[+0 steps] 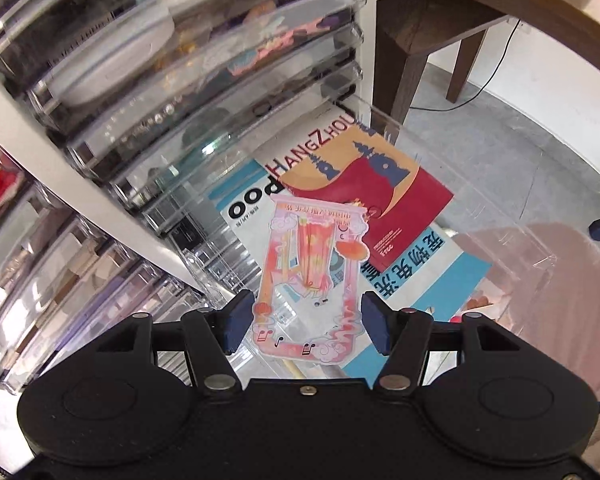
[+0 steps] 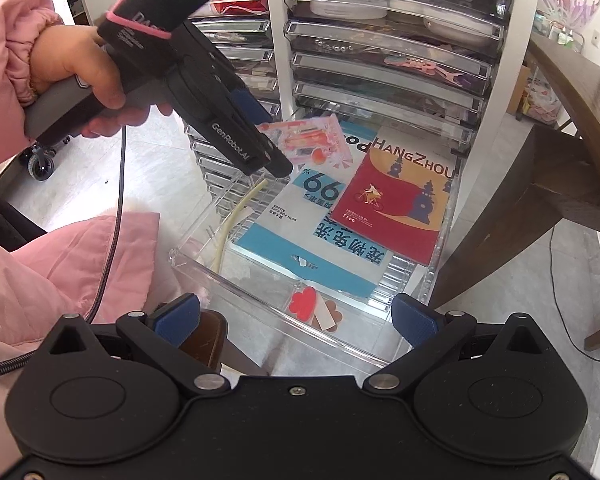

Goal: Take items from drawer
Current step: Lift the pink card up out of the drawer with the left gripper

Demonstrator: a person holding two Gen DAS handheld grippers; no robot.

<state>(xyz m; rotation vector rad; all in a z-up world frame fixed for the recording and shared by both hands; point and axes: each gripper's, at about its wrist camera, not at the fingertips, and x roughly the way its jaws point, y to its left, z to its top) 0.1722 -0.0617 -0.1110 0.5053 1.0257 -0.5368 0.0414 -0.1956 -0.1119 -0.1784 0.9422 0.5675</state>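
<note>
Left gripper (image 1: 308,322): two blue-padded fingers, spread either side of one pink die-cut card (image 1: 310,264). The left-wrist view shows a gap between each pad and the card's edges, yet the right-wrist view shows the card lifted above the drawer at the gripper's tip (image 2: 274,152); whether the pads actually pinch it I cannot tell.

Open clear drawer (image 2: 204,270): one, pulled out of the rack, lying below and ahead of the left gripper and directly ahead of the right gripper.

Drawer contents, counted:
- one red "HANGZHOU" booklet (image 2: 396,196), ahead and right of the right gripper, resting on top of the blue pack
- one blue-and-white printed pack (image 2: 300,224), flat beneath the booklet, ahead of centre
- one pale yellow tube (image 2: 230,224), ahead-left, along the drawer's left wall
- one red cloud-shaped sticker (image 2: 303,302) and one tan piece (image 2: 332,316) touching it, just ahead of the right gripper, at the drawer's front wall

Right gripper (image 2: 296,320): fingers wide apart, nothing between them, just short of the drawer's front wall.

One person's hand (image 2: 80,76), in a pink sleeve, grasps the left gripper's handle, up and left of the right gripper.

Closed clear drawers (image 2: 388,36) stacked in the rack beyond: at least five above the open one.
</note>
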